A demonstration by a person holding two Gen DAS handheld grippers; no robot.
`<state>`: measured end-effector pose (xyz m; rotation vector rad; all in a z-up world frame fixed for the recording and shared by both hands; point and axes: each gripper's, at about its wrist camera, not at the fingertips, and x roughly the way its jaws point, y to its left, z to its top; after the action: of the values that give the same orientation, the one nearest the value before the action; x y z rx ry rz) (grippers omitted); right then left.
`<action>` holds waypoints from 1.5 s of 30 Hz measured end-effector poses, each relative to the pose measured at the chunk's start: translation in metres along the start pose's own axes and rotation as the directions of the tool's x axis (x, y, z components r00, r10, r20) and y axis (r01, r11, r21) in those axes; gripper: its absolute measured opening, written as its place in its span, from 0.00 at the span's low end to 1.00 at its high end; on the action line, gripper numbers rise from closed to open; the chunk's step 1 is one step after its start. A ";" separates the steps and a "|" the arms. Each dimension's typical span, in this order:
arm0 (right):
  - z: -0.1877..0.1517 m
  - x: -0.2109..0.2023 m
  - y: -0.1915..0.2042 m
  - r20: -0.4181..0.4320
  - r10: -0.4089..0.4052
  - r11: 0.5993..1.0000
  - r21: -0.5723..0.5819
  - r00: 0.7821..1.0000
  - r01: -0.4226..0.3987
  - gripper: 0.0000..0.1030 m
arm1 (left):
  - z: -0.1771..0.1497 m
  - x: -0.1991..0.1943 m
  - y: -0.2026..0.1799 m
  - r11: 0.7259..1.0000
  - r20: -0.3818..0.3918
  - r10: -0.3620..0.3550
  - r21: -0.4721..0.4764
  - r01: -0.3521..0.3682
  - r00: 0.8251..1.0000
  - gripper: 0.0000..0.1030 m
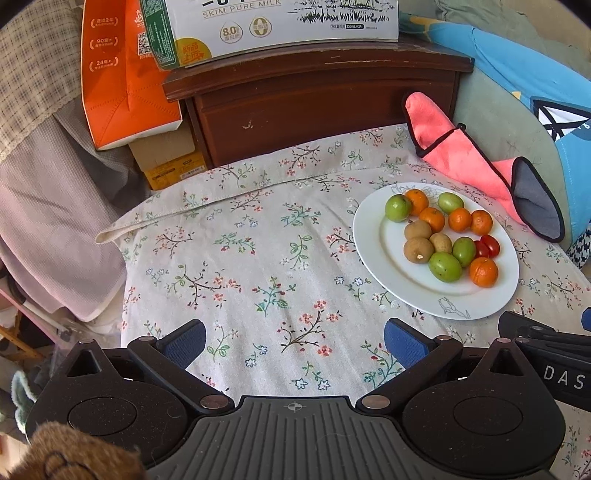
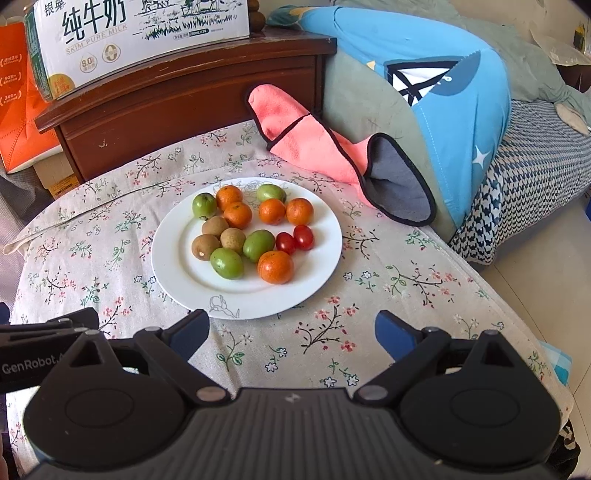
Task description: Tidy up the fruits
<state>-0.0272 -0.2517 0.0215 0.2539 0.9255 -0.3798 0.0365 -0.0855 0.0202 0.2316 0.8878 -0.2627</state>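
Floral tablecloth [image 2: 110, 236] beside dark wooden cabinet [image 2: 177, 110], white plate [image 2: 207, 291].

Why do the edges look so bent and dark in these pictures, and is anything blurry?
Left wrist view: fisheye lens bows the wooden cabinet, corners go black; plate and fruit sharp in soft daylight. Right wrist view: same curving, the milk carton tilts, floor at right glares pale; nothing noticeably blurred.

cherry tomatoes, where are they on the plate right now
The two cherry tomatoes sit touching at the right of the white plate, between the lone orange nearest the camera and the far oranges.
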 end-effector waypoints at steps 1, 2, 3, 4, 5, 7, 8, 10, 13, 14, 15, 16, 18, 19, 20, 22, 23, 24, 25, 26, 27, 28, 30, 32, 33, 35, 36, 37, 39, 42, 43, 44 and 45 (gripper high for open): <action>-0.001 0.000 0.000 0.000 0.003 1.000 0.004 1.000 -0.003 0.94 | 0.000 0.000 0.001 1.000 0.001 -0.001 -0.002 0.001 1.000 1.00; -0.003 0.000 -0.001 -0.001 0.005 1.000 0.009 1.000 -0.005 0.94 | -0.001 -0.001 0.002 1.000 0.002 0.000 -0.005 0.000 1.000 1.00; -0.004 0.001 -0.001 -0.002 0.007 1.000 0.013 1.000 -0.007 0.94 | -0.001 -0.002 0.003 1.000 0.002 0.000 -0.007 0.000 1.000 1.00; -0.006 0.001 -0.001 -0.005 0.010 1.000 0.016 1.000 -0.010 0.94 | -0.001 -0.002 0.005 1.000 0.002 -0.001 -0.010 0.001 1.000 1.00; -0.008 0.002 -0.001 -0.007 0.012 1.000 0.015 1.000 -0.012 0.94 | -0.002 -0.002 0.006 1.000 0.001 -0.003 -0.014 0.003 1.000 1.00; -0.012 0.003 0.000 -0.008 0.016 1.000 0.007 1.000 -0.016 0.94 | -0.002 -0.003 0.009 1.000 0.002 -0.004 -0.023 0.004 1.000 1.00; -0.015 0.003 0.001 -0.009 0.018 1.000 0.001 1.000 -0.018 0.94 | -0.002 -0.004 0.011 1.000 0.004 -0.004 -0.028 0.004 1.000 1.00; -0.021 0.003 0.003 -0.007 0.029 0.999 -0.015 1.000 -0.029 0.94 | -0.001 -0.006 0.016 0.999 0.008 -0.005 -0.040 0.005 1.000 1.00; -0.033 0.001 0.008 0.000 0.061 0.997 -0.039 0.998 -0.061 0.94 | -0.001 -0.009 0.022 0.998 0.016 -0.008 -0.057 0.009 1.000 1.00; -0.037 0.001 0.010 0.000 0.075 0.996 -0.050 0.997 -0.075 0.94 | -0.001 -0.010 0.024 0.998 0.017 -0.008 -0.060 0.009 1.000 1.00; -0.041 0.001 0.014 -0.001 0.093 0.994 -0.064 0.996 -0.093 0.94 | -0.001 -0.010 0.026 0.998 0.018 -0.009 -0.062 0.010 1.000 1.00; -0.046 0.001 0.017 -0.001 0.114 0.990 -0.079 0.994 -0.113 0.94 | -0.001 -0.011 0.027 0.998 0.018 -0.010 -0.064 0.011 1.000 1.00; -0.056 0.001 0.026 0.003 0.151 0.981 -0.123 0.988 -0.150 0.94 | -0.001 -0.012 0.029 0.998 0.020 -0.011 -0.069 0.013 1.000 1.00; -0.062 0.001 0.032 0.007 0.166 0.975 -0.154 0.986 -0.162 0.94 | -0.001 -0.013 0.030 0.997 0.023 -0.013 -0.072 0.015 1.000 1.00; -0.067 0.001 0.037 0.008 0.176 0.967 -0.188 0.984 -0.171 0.94 | -0.002 -0.014 0.031 0.997 0.024 -0.016 -0.074 0.017 1.000 1.00; -0.077 0.003 0.049 0.004 0.195 0.951 -0.245 0.981 -0.188 0.94 | -0.002 -0.015 0.031 0.997 0.026 -0.021 -0.077 0.023 0.999 1.00; -0.081 0.004 0.055 0.005 0.211 0.943 -0.266 0.978 -0.202 0.94 | -0.002 -0.015 0.032 0.997 0.027 -0.022 -0.077 0.024 0.999 1.00; -0.085 0.004 0.059 0.004 0.226 0.934 -0.284 0.974 -0.216 0.94 | -0.002 -0.016 0.032 0.997 0.028 -0.023 -0.077 0.026 0.999 1.00; -0.090 0.005 0.064 0.001 0.242 0.924 -0.307 0.970 -0.230 0.94 | -0.002 -0.016 0.031 0.997 0.030 -0.025 -0.076 0.027 0.999 1.00; -0.093 0.006 0.068 0.001 0.251 0.916 -0.324 0.968 -0.238 0.94 | -0.002 -0.016 0.031 0.997 0.031 -0.025 -0.075 0.028 0.999 1.00; -0.097 0.008 0.072 0.002 0.262 0.908 -0.338 0.965 -0.246 0.94 | -0.002 -0.017 0.030 0.997 0.031 -0.026 -0.074 0.028 0.999 1.00; -0.100 0.010 0.076 -0.001 0.275 0.900 -0.351 0.962 -0.258 0.94 | -0.002 -0.017 0.030 0.997 0.031 -0.028 -0.073 0.030 0.999 1.00; -0.108 0.012 0.084 0.007 0.285 0.884 -0.390 0.958 -0.260 0.97 | -0.002 -0.017 0.030 0.997 0.031 -0.030 -0.072 0.032 0.999 1.00; -0.113 0.012 0.089 0.039 0.315 0.860 -0.434 0.948 -0.268 0.97 | -0.002 -0.017 0.029 0.997 0.031 -0.029 -0.072 0.031 0.999 1.00; -0.114 0.012 0.091 0.041 0.329 0.851 -0.446 0.944 -0.277 0.97 | -0.002 -0.017 0.029 0.997 0.031 -0.028 -0.072 0.031 0.999 1.00; -0.116 0.014 0.095 0.057 0.355 0.837 -0.463 0.933 -0.291 0.99 | -0.002 -0.017 0.029 0.997 0.029 -0.030 -0.073 0.032 0.999 1.00; -0.117 0.016 0.096 0.067 0.366 0.833 -0.468 0.928 -0.295 0.99 | -0.002 -0.016 0.029 0.997 0.027 -0.030 -0.072 0.032 0.999 1.00; -0.117 0.017 0.098 0.075 0.378 0.828 -0.473 0.923 -0.301 0.99 | -0.002 -0.016 0.029 0.997 0.026 -0.030 -0.072 0.032 0.999 1.00; -0.115 0.021 0.100 0.079 0.399 0.818 -0.481 0.914 -0.315 0.99 | -0.003 -0.015 0.029 0.997 0.024 -0.029 -0.071 0.031 0.999 1.00; -0.112 0.026 0.104 0.090 0.437 0.794 -0.505 0.895 -0.337 0.99 | -0.003 -0.014 0.030 0.997 0.020 -0.026 -0.073 0.028 0.999 1.00; -0.111 0.028 0.106 0.092 0.449 0.788 -0.510 0.889 -0.345 0.99 | -0.003 -0.013 0.030 0.997 0.018 -0.025 -0.074 0.026 1.000 1.00; -0.109 0.030 0.107 0.089 0.455 0.784 -0.511 0.886 -0.352 0.99 | -0.003 -0.013 0.030 0.997 0.016 -0.024 -0.076 0.025 1.000 1.00; -0.107 0.032 0.109 0.087 0.459 0.781 -0.514 0.884 -0.355 0.99 | -0.003 -0.012 0.031 0.997 0.014 -0.022 -0.078 0.023 1.000 1.00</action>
<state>-0.0420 -0.1199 -0.0609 -0.0539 0.7035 0.2381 0.0369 -0.0540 0.0304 0.1475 0.8864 -0.2496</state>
